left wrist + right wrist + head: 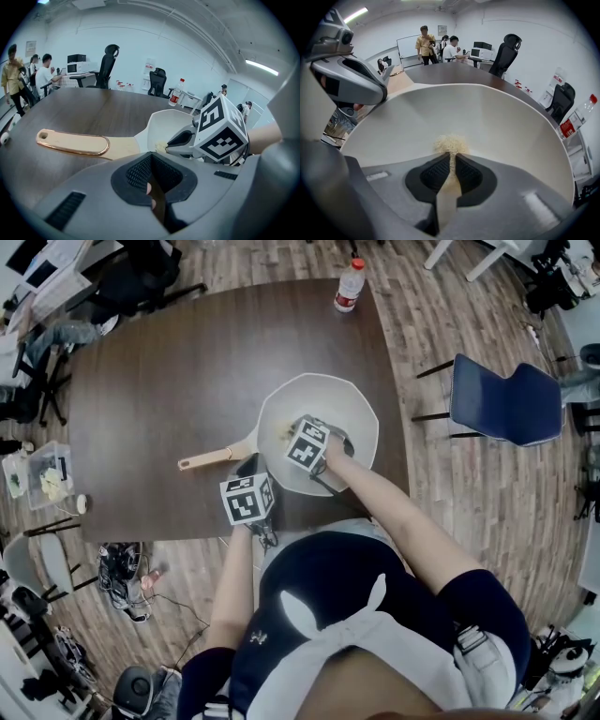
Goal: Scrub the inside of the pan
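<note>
Right gripper [451,158] pinches scouring pad [451,143] against pan [501,122] interior. Left gripper [151,164] sits beside handle [70,141], jaws pressed together, empty. Advise firm, overlapping strokes.

Jaws together, the left hand-held gripper [151,182] faces a white wooden-handled pan [171,123]; inside, the right hand-held gripper [169,143] pinches a beige pad [161,147].

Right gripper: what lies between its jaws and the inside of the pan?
A pale, coarse scrub pad: the right gripper pinches it, and its tip meets the inside of the pan. The right gripper view shows this.
</note>
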Demonstrator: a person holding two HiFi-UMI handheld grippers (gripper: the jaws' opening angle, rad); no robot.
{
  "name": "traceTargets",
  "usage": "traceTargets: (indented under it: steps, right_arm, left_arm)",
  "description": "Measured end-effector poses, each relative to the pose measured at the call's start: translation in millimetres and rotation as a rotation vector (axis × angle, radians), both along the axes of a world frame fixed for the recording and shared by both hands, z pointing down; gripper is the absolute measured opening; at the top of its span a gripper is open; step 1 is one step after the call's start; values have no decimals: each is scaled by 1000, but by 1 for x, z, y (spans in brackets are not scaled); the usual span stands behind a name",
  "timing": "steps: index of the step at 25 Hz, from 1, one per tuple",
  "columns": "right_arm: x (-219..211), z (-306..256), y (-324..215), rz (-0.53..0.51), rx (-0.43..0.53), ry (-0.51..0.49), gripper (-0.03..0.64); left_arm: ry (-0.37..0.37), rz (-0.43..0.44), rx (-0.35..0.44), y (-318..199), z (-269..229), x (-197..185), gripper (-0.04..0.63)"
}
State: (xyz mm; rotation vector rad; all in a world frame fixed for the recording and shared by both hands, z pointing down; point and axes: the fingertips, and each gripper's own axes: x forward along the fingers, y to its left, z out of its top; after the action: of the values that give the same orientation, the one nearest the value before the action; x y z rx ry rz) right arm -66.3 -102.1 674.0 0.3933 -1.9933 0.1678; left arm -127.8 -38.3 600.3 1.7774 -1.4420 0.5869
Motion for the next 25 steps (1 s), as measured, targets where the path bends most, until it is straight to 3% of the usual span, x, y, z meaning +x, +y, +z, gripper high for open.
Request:
traceTargets:
  steps: [18,25]
  right_arm:
    - [30,0,-43,137,12,21,35]
    - [53,2,-54,199,8,83,34]
  left_arm:
    - [7,-4,2,0,1,-2,3]
    - [10,-1,3,0,-1,-2,3]
